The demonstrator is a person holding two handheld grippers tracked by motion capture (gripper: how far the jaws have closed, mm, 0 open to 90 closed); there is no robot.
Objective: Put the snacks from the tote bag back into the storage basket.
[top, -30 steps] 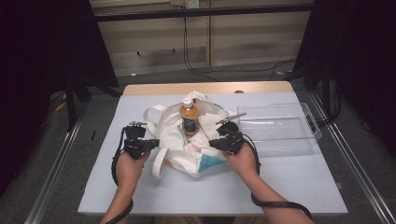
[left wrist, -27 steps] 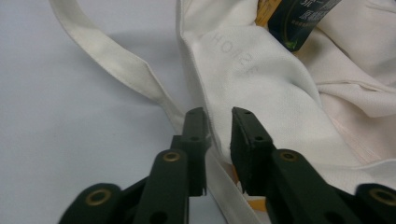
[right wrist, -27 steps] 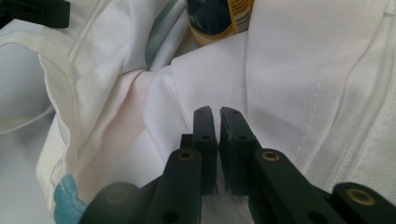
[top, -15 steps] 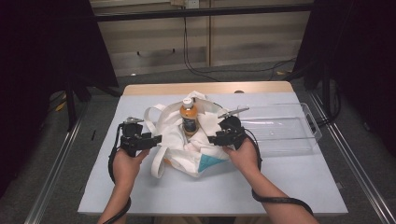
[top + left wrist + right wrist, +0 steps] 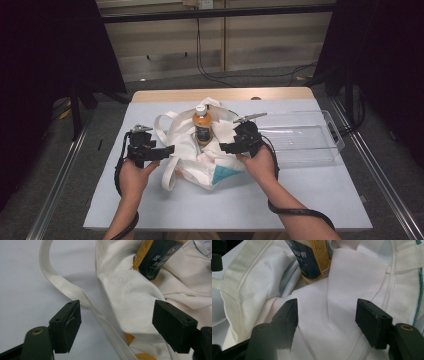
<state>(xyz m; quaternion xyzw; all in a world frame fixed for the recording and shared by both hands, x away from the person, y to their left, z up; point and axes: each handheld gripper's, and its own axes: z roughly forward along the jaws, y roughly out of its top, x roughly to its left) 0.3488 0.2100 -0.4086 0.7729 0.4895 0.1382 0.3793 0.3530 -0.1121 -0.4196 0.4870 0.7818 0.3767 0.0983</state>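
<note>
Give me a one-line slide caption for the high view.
Both open grippers, left and right, flank a white tote bag holding an orange bottle.

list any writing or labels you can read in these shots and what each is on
"HONSA" or similar, faint and seen reversed through the cloth, on the white tote bag: only partly legible.
Chinese characters and a round emblem on the dark label of the orange drink bottle: too blurred and cropped to read.
Small print on the bottle's yellow label panel, right gripper view: too small to read.
The clear plastic tray: no text visible.
</note>
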